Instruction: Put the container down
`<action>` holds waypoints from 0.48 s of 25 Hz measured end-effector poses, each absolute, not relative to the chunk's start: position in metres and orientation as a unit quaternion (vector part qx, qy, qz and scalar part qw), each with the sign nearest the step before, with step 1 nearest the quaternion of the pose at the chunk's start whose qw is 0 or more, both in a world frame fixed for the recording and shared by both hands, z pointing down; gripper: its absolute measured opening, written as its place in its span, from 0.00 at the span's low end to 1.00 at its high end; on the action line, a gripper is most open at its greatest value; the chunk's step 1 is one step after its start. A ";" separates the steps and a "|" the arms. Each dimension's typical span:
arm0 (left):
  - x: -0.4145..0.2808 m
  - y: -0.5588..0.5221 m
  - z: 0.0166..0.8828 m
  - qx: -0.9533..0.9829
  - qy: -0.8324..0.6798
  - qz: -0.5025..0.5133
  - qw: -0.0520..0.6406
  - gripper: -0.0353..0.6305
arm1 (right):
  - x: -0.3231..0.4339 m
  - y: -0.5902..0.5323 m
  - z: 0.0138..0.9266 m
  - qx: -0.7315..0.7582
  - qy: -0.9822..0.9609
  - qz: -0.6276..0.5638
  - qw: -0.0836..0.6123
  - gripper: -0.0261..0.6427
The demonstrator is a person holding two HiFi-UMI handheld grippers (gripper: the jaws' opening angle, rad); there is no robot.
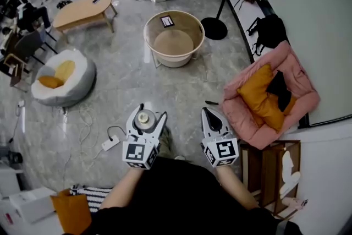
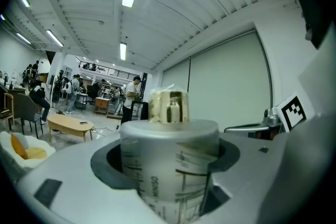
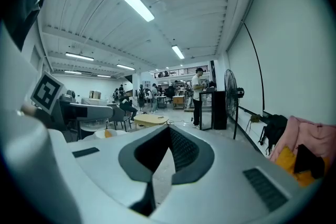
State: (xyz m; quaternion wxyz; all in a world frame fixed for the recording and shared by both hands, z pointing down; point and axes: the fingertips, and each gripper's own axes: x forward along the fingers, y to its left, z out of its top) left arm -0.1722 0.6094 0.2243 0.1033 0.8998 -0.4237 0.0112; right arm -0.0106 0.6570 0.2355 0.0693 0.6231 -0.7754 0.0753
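A translucent container (image 1: pixel 145 119) with printed measuring lines, a grey lid and a gold knob stands upright between the jaws of my left gripper (image 1: pixel 149 113), which is shut on it, held above the floor in front of the person. In the left gripper view the container (image 2: pixel 168 165) fills the hollow between the jaws of the left gripper (image 2: pixel 169 140), gold knob on top. To its right, my right gripper (image 1: pixel 209 112) is shut, and its jaws (image 3: pixel 167 131) hold nothing.
A round beige tub (image 1: pixel 174 36) on a stand lies ahead. A white beanbag (image 1: pixel 63 77) is at the left, a pink cushion bed (image 1: pixel 272 93) at the right, a wooden crate (image 1: pixel 272 165) near right. A power strip (image 1: pixel 110 144) with cable lies on the floor.
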 end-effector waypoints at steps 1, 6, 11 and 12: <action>-0.170 0.595 0.225 0.900 -0.423 0.011 0.106 0.58 | -0.009 0.644 0.236 0.623 -0.775 0.075 0.076 0.07; -0.157 0.522 0.236 0.910 -0.402 0.024 0.100 0.58 | 0.006 0.571 0.237 0.636 -0.765 0.066 0.081 0.07; -0.144 0.446 0.231 0.923 -0.371 0.048 0.090 0.58 | 0.011 0.498 0.241 0.646 -0.753 0.079 0.099 0.07; -0.143 0.432 0.229 0.925 -0.366 0.046 0.088 0.58 | 0.011 0.484 0.240 0.646 -0.753 0.080 0.095 0.07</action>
